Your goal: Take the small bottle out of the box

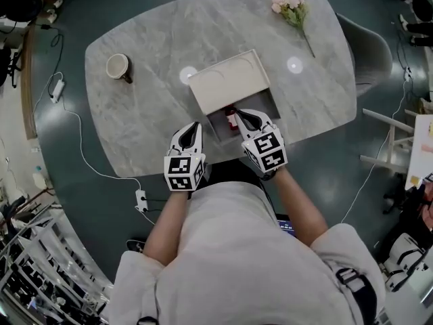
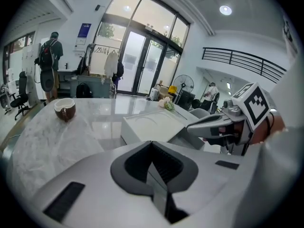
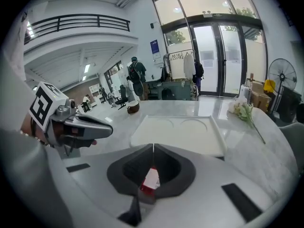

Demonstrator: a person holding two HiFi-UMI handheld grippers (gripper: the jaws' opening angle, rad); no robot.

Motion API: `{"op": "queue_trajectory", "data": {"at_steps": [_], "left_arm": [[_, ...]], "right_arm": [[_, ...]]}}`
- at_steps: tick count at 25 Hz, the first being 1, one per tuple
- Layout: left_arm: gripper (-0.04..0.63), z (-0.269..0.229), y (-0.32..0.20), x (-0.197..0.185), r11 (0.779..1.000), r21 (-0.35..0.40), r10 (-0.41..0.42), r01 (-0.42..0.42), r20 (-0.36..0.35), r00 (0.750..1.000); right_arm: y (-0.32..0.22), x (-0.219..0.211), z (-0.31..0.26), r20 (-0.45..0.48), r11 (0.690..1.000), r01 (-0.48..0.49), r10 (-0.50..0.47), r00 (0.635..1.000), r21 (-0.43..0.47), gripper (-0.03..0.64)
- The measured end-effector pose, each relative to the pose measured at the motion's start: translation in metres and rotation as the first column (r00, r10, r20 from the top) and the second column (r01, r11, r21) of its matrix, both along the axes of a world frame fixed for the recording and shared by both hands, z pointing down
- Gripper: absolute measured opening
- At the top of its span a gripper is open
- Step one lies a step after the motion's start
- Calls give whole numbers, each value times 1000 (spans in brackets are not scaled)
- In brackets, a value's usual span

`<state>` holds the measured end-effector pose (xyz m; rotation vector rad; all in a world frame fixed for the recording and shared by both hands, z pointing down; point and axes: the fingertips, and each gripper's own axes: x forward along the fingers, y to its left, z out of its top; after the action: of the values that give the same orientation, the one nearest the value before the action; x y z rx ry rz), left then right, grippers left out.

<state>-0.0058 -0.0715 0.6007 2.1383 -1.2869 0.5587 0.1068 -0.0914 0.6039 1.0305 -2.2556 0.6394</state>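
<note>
A white box (image 1: 265,103) stands open near the table's front edge, its lid (image 1: 230,80) folded back flat. Inside lies the small red and white bottle (image 1: 232,120). My right gripper (image 1: 241,116) hovers over the box opening with its jaws shut; in the right gripper view (image 3: 153,147) the bottle (image 3: 151,180) shows through the gap behind the closed tips, not clamped. My left gripper (image 1: 195,125) sits just left of the box, jaws together and empty, as the left gripper view (image 2: 152,144) confirms. The lid (image 2: 152,122) and the right gripper (image 2: 191,126) appear ahead of it.
A brown mug (image 1: 119,66) stands at the table's far left. A bunch of pink flowers (image 1: 291,9) lies at the far right. A grey chair (image 1: 369,46) stands beyond the right edge. Cables and a power strip (image 1: 141,200) lie on the floor.
</note>
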Motion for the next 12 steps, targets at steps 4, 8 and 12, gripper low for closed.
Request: {"op": "queue_trajectory", "data": {"at_steps": [4,8,12], "left_arm": [[21,7,4,-4,1000,-21,-22,21,-7,1000],[21,15,7,-9,997,-57,-47,47,-12,999],[21,21,11,-14,995,-84,-61,60,-4,998]], "right_arm": [[2,0,9,-28,999,6,-7,1000,-33,26],[8,-2,19,-30,997,5,-7,1000,-78,26],[12,-4,28,-28,994,22,-25,999,-108,26]]}}
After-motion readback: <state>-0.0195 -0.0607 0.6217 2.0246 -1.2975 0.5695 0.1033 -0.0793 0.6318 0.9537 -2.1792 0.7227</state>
